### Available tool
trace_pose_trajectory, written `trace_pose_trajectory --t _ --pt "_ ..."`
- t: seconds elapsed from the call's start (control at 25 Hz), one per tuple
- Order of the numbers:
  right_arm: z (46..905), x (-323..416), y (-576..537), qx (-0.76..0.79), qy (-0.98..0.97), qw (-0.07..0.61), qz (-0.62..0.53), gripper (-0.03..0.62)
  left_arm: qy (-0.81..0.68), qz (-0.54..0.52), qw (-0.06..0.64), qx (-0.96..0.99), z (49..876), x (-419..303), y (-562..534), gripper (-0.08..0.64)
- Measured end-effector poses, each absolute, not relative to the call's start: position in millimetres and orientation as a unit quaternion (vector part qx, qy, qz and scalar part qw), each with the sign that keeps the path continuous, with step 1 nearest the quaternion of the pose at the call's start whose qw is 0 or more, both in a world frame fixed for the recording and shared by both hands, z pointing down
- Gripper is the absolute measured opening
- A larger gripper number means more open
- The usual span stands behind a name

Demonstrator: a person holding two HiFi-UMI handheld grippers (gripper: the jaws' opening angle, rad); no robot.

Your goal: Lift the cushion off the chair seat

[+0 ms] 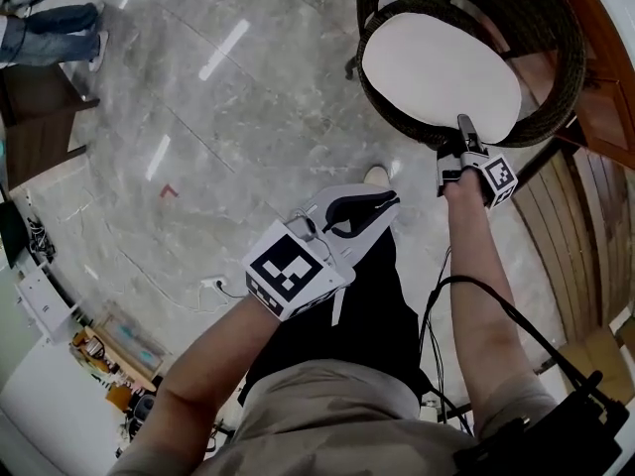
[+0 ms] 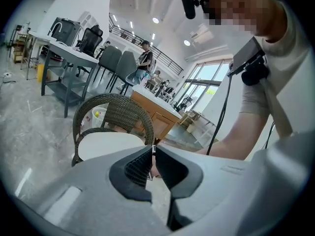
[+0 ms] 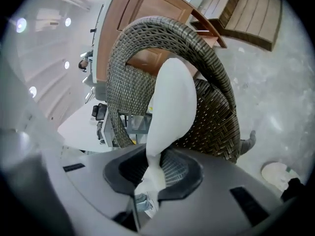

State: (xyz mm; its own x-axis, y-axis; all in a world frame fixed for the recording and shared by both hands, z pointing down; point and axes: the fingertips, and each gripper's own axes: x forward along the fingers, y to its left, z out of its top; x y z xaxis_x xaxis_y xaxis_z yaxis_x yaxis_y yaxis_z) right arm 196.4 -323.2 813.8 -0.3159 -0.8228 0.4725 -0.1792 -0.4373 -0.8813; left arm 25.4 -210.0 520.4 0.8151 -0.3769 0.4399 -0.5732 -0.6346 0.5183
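Note:
A white oval cushion (image 1: 437, 67) lies in the seat of a dark wicker chair (image 1: 556, 38) at the upper right of the head view. My right gripper (image 1: 464, 125) is at the cushion's near edge. In the right gripper view the gripper (image 3: 155, 173) is shut on that edge, and the cushion (image 3: 170, 102) stands up between the ribbed pads with the wicker chair (image 3: 216, 112) behind it. My left gripper (image 1: 392, 200) hangs over the floor, short of the chair. In the left gripper view it (image 2: 153, 151) is shut and empty, with the cushion (image 2: 106, 144) and chair (image 2: 118, 112) ahead.
A wooden cabinet (image 1: 605, 77) and wooden slats (image 1: 585, 226) stand to the right of the chair. My shoe (image 1: 377, 175) is on the marble floor near the chair's front. Another person's legs (image 1: 50, 33) are at the far left. Desks and office chairs (image 2: 74, 53) stand beyond the chair.

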Motion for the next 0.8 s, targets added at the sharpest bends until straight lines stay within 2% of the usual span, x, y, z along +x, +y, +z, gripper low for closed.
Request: trace_pose_trajectory --t 0.6,0.8 --pt "668.6 167.5 -251.1 -0.506 0.547 0.216 -0.631 0.067 -0.278 0.134 0.331 0.892 452.7 -32.8 -134.5 0.008" --pt "595.4 146.0 -208.9 -0.489 0.57 0.208 -0.626 0.067 -0.285 0.122 0.323 0.894 405.4 -65.9 -103.3 0.006"
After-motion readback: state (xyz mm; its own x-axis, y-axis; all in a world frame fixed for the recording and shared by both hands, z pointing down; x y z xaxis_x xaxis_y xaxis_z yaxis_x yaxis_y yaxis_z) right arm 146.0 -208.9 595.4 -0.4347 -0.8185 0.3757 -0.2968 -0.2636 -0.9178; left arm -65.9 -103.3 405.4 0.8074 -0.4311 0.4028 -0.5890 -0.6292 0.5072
